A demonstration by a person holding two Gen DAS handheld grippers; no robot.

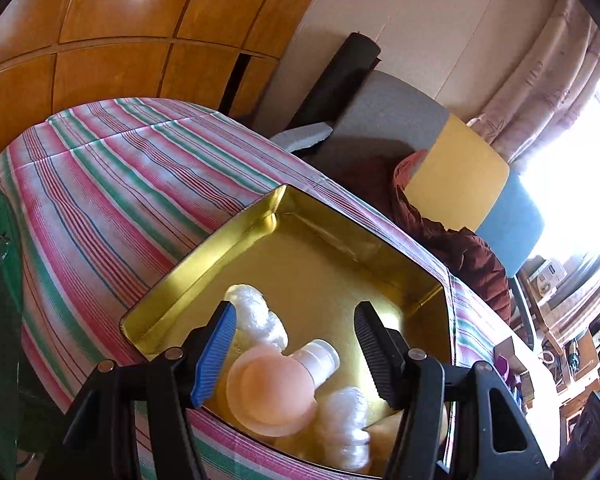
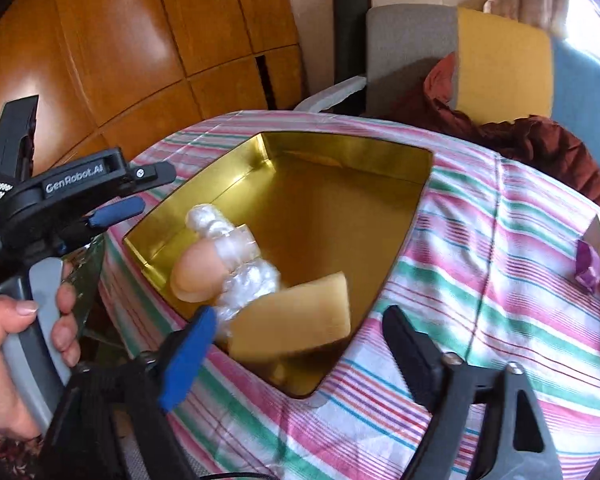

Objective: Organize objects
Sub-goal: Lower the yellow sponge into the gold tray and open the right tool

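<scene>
An open gold tin (image 1: pixel 236 240) (image 2: pixel 340 148) sits on the striped tablecloth (image 1: pixel 100 184). Inside lie a white bottle with a round peach cap (image 1: pixel 272 392) (image 2: pixel 198 272), two clear-wrapped white bundles (image 1: pixel 256 312) (image 2: pixel 248 280) and a yellow block (image 2: pixel 292 320) that leans in the near corner. My left gripper (image 1: pixel 294 316) hovers open above the bottle, nothing pressed between its fingers. My right gripper (image 2: pixel 298 318) is open over the tin's near corner, and the yellow block lies free below it. In the right wrist view the left gripper (image 2: pixel 112 208) shows at the left, in a hand (image 2: pixel 4 320).
A purple wrapper (image 2: pixel 588 268) lies at the cloth's right edge. Behind the table are a grey, yellow and blue chair (image 1: pixel 456 172) with a rust-brown jacket (image 1: pixel 468 256), and a wooden wardrobe (image 1: pixel 120 20). A green glass surface (image 1: pixel 0 300) with spectacles adjoins on the left.
</scene>
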